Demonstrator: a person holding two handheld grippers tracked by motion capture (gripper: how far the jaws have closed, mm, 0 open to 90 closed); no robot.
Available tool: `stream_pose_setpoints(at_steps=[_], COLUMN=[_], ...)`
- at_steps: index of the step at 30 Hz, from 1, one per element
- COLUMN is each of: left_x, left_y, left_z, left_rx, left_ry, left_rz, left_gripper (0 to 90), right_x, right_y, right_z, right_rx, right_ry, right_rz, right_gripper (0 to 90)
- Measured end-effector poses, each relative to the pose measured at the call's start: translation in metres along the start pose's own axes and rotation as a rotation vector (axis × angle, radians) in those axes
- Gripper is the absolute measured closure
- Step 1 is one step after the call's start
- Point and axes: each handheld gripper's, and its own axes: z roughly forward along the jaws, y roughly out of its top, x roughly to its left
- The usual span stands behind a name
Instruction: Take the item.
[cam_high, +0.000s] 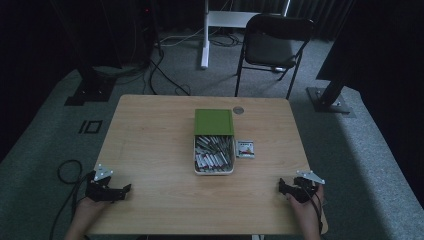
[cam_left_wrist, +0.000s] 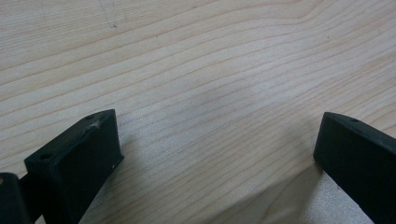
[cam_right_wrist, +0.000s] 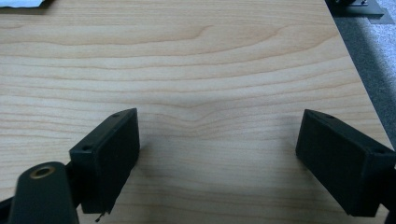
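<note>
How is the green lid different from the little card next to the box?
The green lid is plain green; the card is white with small coloured print. The lid is much bigger than the card. The lid sits at the far end of the box, touching it; the card lies to the right of the box with a gap between. Both are flat rectangles resting on the table.

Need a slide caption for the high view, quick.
Both open grippers, left and right, rest at table corners; open box centred.
</note>
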Motion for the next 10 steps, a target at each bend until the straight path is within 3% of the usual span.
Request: stream_pose_setpoints(at_steps=[10], left_x=[0.0001], left_y=[0.0001], left_z=[0.0000], left_rx=[0.000], left_ry=[0.000], left_rz=[0.000], left_gripper=[1.4], right_x=[-0.0007], right_y=[0.0001], right_z=[0.0003], right_rx=[0.001], right_ry=[0.007], right_rz=[-0.004], right_gripper=[12.5])
